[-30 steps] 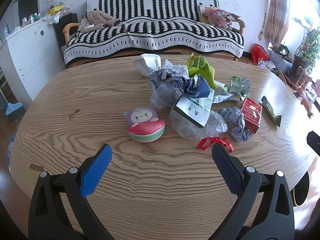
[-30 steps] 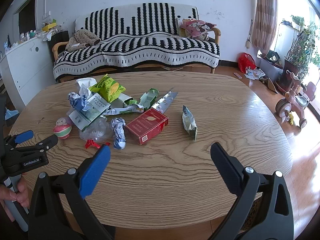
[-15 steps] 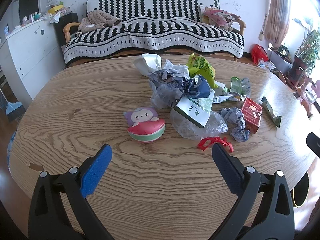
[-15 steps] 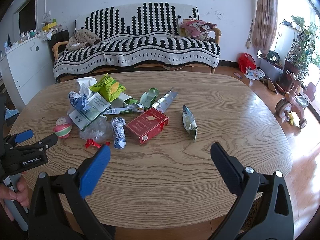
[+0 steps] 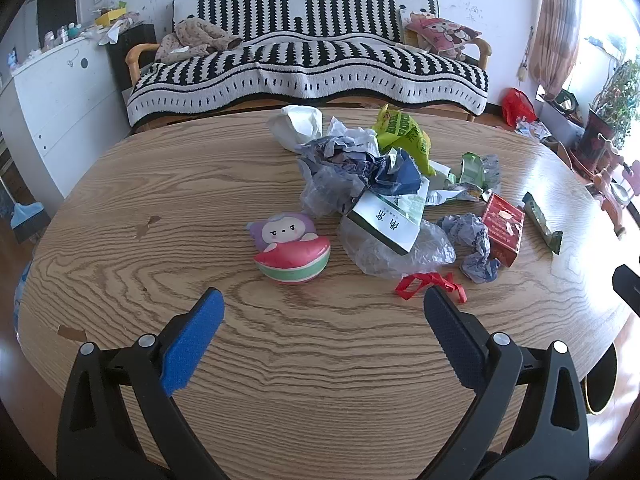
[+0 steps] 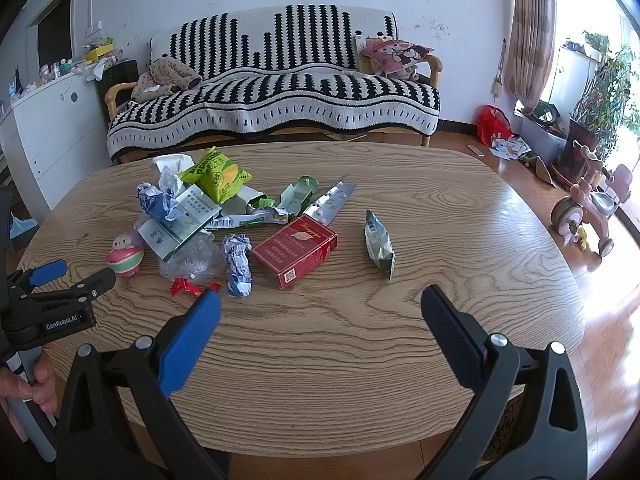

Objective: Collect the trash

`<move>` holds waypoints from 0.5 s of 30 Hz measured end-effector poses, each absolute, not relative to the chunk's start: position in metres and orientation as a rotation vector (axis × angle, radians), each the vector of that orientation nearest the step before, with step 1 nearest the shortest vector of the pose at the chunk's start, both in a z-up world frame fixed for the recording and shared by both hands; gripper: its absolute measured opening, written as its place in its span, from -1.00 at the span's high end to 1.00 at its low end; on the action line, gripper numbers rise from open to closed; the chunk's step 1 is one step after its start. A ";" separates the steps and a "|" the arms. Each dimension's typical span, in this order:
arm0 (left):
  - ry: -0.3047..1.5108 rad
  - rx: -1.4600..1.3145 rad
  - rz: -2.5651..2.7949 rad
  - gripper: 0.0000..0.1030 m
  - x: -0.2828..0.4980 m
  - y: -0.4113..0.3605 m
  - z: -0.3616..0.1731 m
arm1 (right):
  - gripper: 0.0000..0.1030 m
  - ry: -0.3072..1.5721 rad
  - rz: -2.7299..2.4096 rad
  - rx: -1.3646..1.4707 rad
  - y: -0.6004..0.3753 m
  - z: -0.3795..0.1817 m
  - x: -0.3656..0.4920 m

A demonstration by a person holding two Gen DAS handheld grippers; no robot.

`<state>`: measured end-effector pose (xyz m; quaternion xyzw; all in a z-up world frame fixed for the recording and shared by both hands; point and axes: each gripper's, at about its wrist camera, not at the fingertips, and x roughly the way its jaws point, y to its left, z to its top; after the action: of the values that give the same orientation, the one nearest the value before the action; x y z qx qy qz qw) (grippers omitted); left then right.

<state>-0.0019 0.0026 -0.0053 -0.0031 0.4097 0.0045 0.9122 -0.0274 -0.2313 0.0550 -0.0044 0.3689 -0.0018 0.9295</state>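
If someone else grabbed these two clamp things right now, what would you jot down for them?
Left gripper: open, empty, hovering over the near edge of the table.
Right gripper: open, empty, also above the near edge.
Trash sits loose mid-table: red cigarette pack, green snack bag, crumpled blue-white wrapper, clear plastic bag, red ribbon, small green packet off alone to the right.
The round toy probably isn't trash.
Nothing looks collected. No bin is in view.

"GenRobot.AI" on left gripper [image 6: 72,270] body; other package print illegible.
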 end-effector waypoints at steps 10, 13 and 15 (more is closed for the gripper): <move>0.845 -0.006 0.009 -0.89 -0.002 0.003 -0.006 | -0.88 0.756 -0.004 -0.010 -0.231 0.055 -0.027; 0.844 -0.005 0.009 -0.89 -0.002 0.003 -0.005 | -0.88 0.759 -0.002 -0.011 -0.231 0.055 -0.027; 0.843 -0.007 0.011 -0.89 -0.002 0.004 -0.005 | -0.88 0.763 0.004 -0.011 -0.232 0.053 -0.028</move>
<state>-0.0018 0.0038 -0.0053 -0.0032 0.4091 0.0054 0.9125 -0.0277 -0.2318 0.0529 -0.0052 0.3723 0.0022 0.9281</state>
